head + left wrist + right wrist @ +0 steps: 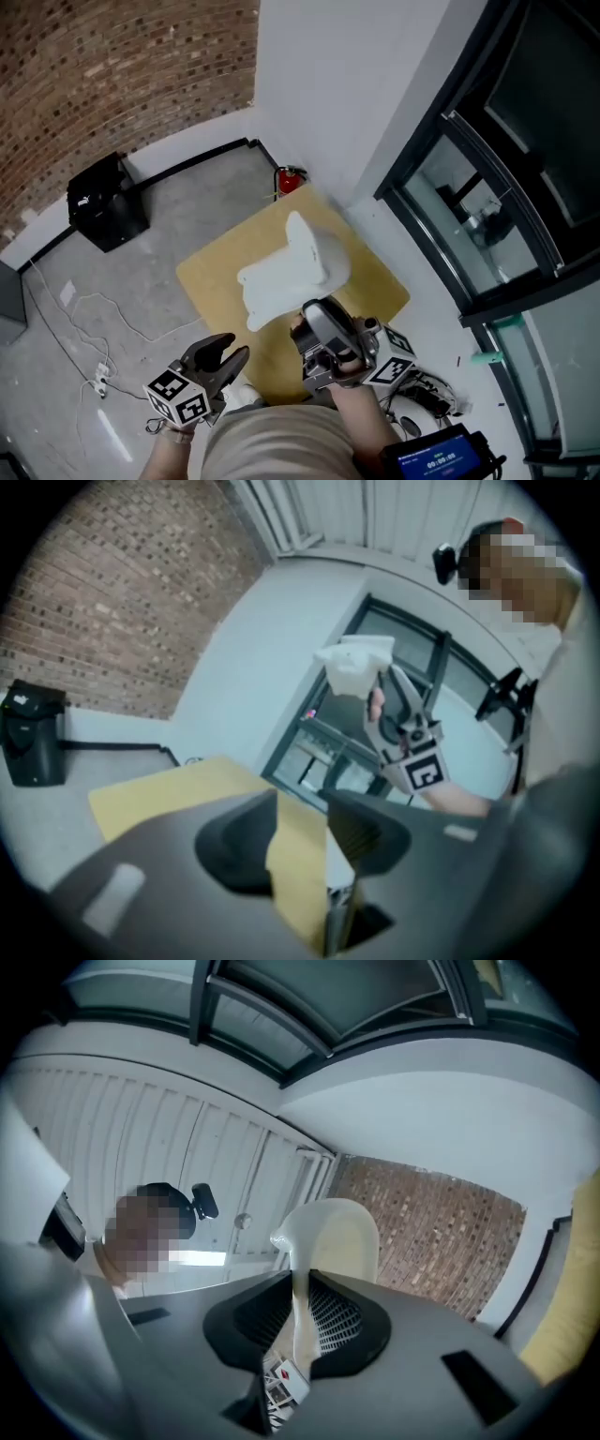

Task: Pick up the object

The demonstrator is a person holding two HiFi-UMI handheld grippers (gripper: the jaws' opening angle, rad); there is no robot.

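Note:
The object is a white, curved plastic piece (pixel 286 267) held up in the air over the yellow tabletop (pixel 375 281). My right gripper (pixel 314 317) is shut on its near edge. In the right gripper view the thin white wall (pixel 333 1237) runs between the closed jaws of the right gripper (pixel 302 1312) and rises above them. The left gripper view shows the white piece (pixel 354 667) raised at the tip of the right gripper (pixel 380 684). My left gripper (pixel 225 352) hangs low at the left, open and holding nothing; the yellow tabletop (pixel 159 794) shows through the gap of the left gripper (pixel 300 841).
A black box (pixel 105 202) stands on the floor by the brick wall. A red fire extinguisher (pixel 289 180) sits in the corner behind the table. Cables (pixel 84 319) lie on the floor at left. Glass doors (pixel 487 206) are at right, and a blue-screened device (pixel 436 455) is below.

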